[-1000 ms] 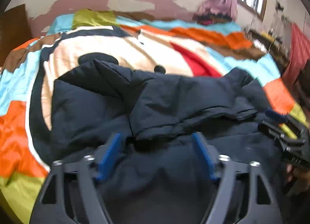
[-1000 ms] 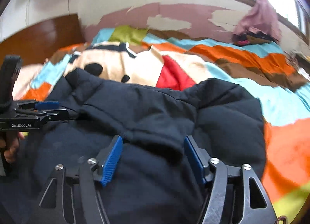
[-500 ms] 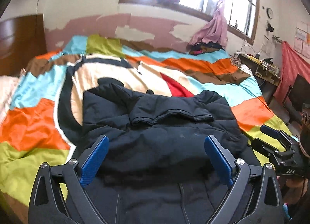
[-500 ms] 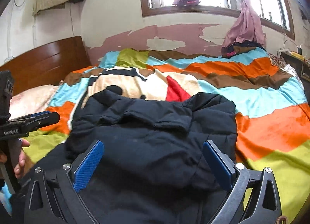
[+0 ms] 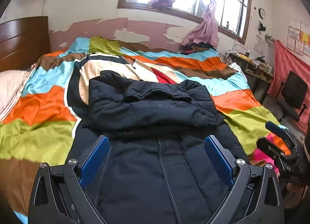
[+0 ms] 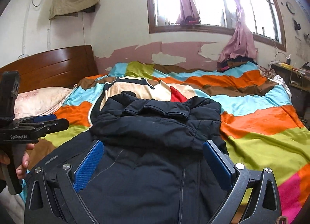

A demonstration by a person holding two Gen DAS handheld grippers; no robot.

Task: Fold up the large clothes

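A large dark navy padded jacket lies on the bed, its upper part folded back over its lower body, collar on top. The same jacket fills the middle of the right wrist view. My left gripper hangs open above the jacket's near part, blue pads wide apart, nothing held. My right gripper is open too, above the jacket, its pads clear of the cloth. The right gripper shows at the right edge of the left wrist view. At the left edge of the right wrist view appears the left gripper, gripped by a hand.
A bedspread in orange, green, blue and brown covers the bed. A pale pillow and a wooden headboard stand at the left. A cluttered desk and a black chair are at the right. Clothes are piled under the window.
Both grippers let go of the jacket fold, opened wide and drew back and up from the bed. The folded-over part now lies flat on the jacket.
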